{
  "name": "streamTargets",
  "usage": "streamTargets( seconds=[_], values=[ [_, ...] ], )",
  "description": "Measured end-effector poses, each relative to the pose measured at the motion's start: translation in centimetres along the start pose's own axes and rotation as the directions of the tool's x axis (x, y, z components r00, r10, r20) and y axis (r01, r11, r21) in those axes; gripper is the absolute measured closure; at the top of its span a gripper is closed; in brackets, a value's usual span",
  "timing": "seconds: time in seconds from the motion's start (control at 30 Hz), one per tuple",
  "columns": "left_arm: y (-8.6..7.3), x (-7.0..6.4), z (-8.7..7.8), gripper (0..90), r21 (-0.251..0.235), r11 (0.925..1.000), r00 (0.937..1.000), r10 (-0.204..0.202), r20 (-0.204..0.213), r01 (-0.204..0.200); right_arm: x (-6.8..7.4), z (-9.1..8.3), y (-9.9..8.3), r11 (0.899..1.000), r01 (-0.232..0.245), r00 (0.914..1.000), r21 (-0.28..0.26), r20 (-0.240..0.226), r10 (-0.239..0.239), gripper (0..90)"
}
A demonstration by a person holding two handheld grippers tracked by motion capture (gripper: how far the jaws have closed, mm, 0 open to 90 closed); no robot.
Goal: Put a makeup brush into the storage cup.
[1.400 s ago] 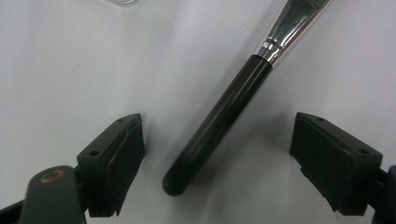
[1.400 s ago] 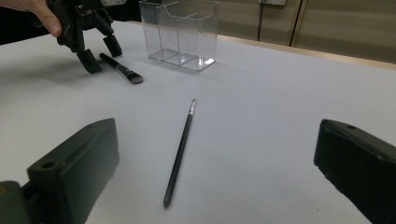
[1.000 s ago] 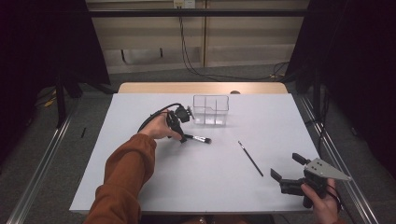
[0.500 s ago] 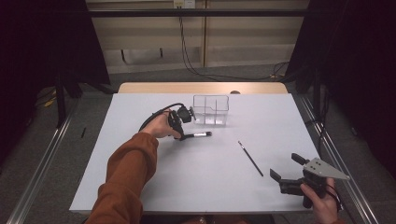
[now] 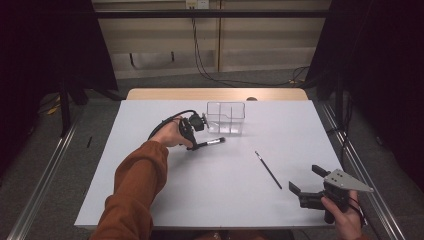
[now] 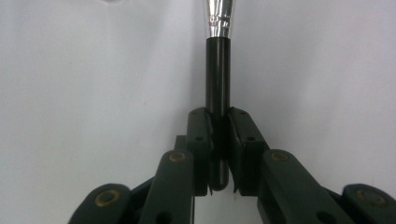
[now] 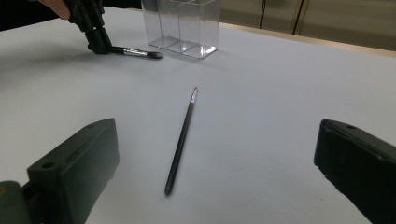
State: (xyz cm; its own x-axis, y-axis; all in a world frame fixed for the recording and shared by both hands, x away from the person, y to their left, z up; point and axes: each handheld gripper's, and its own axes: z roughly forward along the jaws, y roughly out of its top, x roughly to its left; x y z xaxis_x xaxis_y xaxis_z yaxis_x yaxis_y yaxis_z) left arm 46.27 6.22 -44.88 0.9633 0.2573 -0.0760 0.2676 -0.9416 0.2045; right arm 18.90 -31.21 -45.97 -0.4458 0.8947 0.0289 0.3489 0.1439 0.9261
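1. On the white tabletop (image 5: 150, 200), toward its far middle, the left claw (image 5: 196, 145) was clenched on the black handle of a makeup brush (image 5: 212, 142).
2. Seen in the left gripper view, both jaws pressed against the handle (image 6: 218, 74) from either side, near its butt end; the silver ferrule (image 6: 219, 18) extended beyond the jaw tips toward the top edge.
3. From the high view, the makeup brush lay roughly level, close to the tabletop surface, its head pointing to the person's right. Whether it touched the surface could not be determined.
4. A clear divided container (image 5: 226, 118) stood just beyond the brush, near the far edge of the tabletop, apart from the brush head.
5. The person's left hand (image 5: 170, 134) held the gripper, with an orange sleeve (image 5: 135, 185) reaching in from the near edge.
6. The right claw (image 5: 306, 181) was released, jaws spread wide, near the front right corner of the tabletop, held by the right hand (image 5: 345, 215).
7. A thin black liner brush (image 7: 182, 140) lay flat on the tabletop between the two claws, well apart from each, with its fine tip directed toward the container (image 7: 182, 25).
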Motion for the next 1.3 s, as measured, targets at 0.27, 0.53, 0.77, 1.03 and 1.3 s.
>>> streamTargets(
  seconds=[0.27, 0.53, 0.77, 1.03, 1.3],
  values=[
    [-0.5, -0.1, -0.2, 80.0, -0.026, 0.9996, 0.9999, -0.014, 0.005, 0.014, 0.0, 0.0, 0.0, 1.0, 0.0, 1.0, 0.0, -0.001, 0.0, 0.0],
    [-1.7, -0.3, -0.4, 79.9, -0.076, 0.9957, 0.9981, -0.049, 0.038, 0.052, 0.2, 0.1, 0.1, 1.0, 0.009, 0.9999, 0.001, -0.009, -0.009, 0.0],
    [-2.4, -1.0, -1.4, 79.9, -0.16, 0.9848, 0.995, -0.055, 0.083, 0.068, 0.3, 0.2, 0.2, 1.0, 0.015, 0.9998, 0.003, -0.014, -0.015, 0.0],
    [-3.0, -2.2, -2.1, 79.9, -0.271, 0.9587, 0.994, -0.064, 0.089, 0.086, 0.4, 0.1, 0.1, 1.0, 0.02, 0.9996, -0.002, -0.02, -0.02, 0.0],
    [-3.6, -3.0, -2.8, 79.9, -0.363, 0.9268, 0.9951, -0.079, 0.06, 0.096, 0.4, 0.1, 0.1, 1.0, 0.013, 0.9998, -0.005, -0.015, -0.013, 0.0]
  ],
)
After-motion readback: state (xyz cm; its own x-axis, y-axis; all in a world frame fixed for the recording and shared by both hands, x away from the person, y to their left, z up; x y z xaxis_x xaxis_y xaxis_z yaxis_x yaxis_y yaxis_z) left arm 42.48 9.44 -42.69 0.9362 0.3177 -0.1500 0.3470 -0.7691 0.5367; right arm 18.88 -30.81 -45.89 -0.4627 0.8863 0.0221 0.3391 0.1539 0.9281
